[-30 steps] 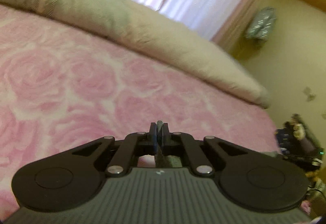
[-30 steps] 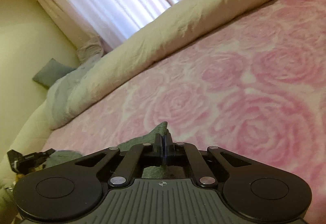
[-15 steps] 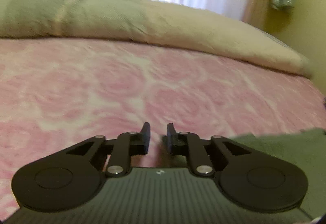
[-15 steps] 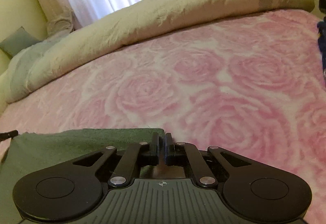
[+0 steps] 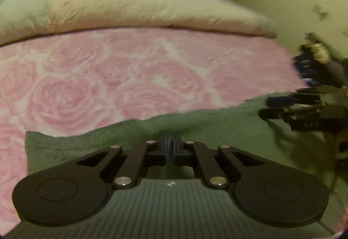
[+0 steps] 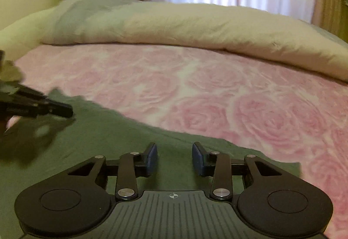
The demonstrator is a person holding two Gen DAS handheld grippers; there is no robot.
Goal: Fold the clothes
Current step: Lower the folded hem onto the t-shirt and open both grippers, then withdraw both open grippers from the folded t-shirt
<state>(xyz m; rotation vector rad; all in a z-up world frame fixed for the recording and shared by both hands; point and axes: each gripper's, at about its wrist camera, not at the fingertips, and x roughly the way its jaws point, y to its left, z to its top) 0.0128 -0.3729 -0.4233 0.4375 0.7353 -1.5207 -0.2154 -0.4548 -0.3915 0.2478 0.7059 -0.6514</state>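
Right gripper (image 6: 174,158) hung slack-jawed over the green cloth (image 6: 113,141), jaws just widened, nothing between them; left gripper (image 5: 170,146) sat clenched and empty above the same spread piece. Best to take matching corners evenly. Its far edge lay ragged; beyond, the pink rose blanket (image 6: 217,91) gave clear room before the rolled duvet (image 6: 195,24).

My left gripper (image 5: 170,146) is black with round housings, silver screws, a ribbed grey body and blue pads. My right gripper (image 6: 174,157) matches, a crosshair mark on its body.
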